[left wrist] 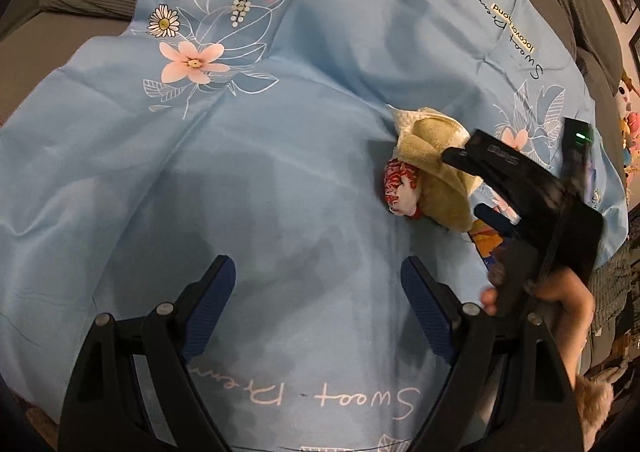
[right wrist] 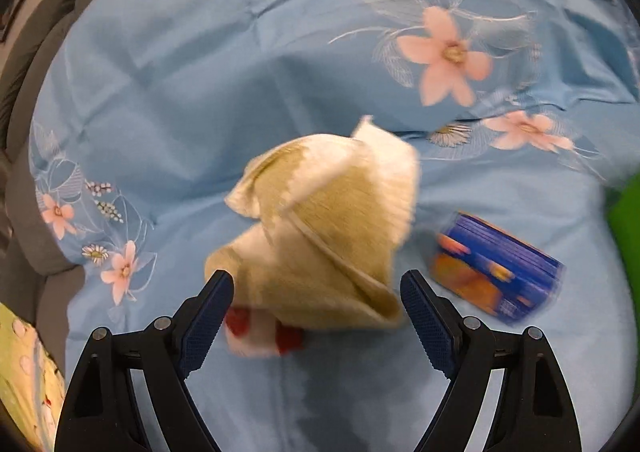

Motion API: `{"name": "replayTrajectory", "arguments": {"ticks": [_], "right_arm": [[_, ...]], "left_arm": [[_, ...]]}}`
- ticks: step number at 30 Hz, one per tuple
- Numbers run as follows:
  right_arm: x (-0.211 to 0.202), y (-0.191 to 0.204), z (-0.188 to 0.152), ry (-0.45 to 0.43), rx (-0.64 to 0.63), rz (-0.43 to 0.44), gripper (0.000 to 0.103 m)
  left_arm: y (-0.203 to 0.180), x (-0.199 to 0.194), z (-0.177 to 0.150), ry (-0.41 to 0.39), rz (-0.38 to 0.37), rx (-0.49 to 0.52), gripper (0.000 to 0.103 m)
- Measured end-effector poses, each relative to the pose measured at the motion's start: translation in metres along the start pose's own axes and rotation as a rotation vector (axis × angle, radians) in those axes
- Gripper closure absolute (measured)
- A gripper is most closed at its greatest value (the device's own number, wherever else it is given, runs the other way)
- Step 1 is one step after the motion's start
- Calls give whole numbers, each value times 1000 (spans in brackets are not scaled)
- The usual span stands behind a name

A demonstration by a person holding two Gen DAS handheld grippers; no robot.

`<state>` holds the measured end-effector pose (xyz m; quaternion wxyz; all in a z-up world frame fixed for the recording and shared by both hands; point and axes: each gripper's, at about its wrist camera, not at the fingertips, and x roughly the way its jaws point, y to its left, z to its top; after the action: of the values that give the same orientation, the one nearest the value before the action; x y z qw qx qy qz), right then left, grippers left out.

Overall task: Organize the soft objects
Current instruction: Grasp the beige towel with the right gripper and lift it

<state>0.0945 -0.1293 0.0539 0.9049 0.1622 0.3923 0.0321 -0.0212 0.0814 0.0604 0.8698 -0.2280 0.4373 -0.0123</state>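
Light-blue flowered bedsheet (right wrist: 168,64) (creased), bearing crumpled beige towel (right wrist: 320,220), red-and-white cloth (left wrist: 402,188) beside it, blue packet (right wrist: 498,276) nearby.

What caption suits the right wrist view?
Open right gripper approaches crumpled beige towel on blue floral sheet, beside blue box.

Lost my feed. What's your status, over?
Left gripper open over bare sheet. Right gripper open, jaws either side of the beige towel, not closed. Red-white cloth under towel. Blue packet lies right of it.
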Motion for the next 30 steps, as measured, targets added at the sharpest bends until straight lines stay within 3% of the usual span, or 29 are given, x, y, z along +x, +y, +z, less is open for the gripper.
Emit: {"name": "replayTrajectory", "arguments": {"ticks": [4,6,9,14,23,26,30], "right_arm": [[24,-1,6,7,1,-50,22],[33,-6,6,19,-3,-42,58],[34,-14,5,40,20,-25,83],[-12,-18,7,-50,47,60,86],[-141,-18,-9,-185,-20,188,86],[-164,-27,-31,-174,-57,180,86],[-168,-48,-73,-47,-63,164,86]], "left_arm": [[-2,4,1,9,17,0,19],[-5,4,0,12,15,11,19],[-7,3,0,13,-14,17,19],[-10,5,-2,12,-5,31,19],[-10,-1,-5,-21,28,34,19],[-13,-2,-9,-18,34,51,19],[-15,-3,-12,-10,-25,59,19]]}}
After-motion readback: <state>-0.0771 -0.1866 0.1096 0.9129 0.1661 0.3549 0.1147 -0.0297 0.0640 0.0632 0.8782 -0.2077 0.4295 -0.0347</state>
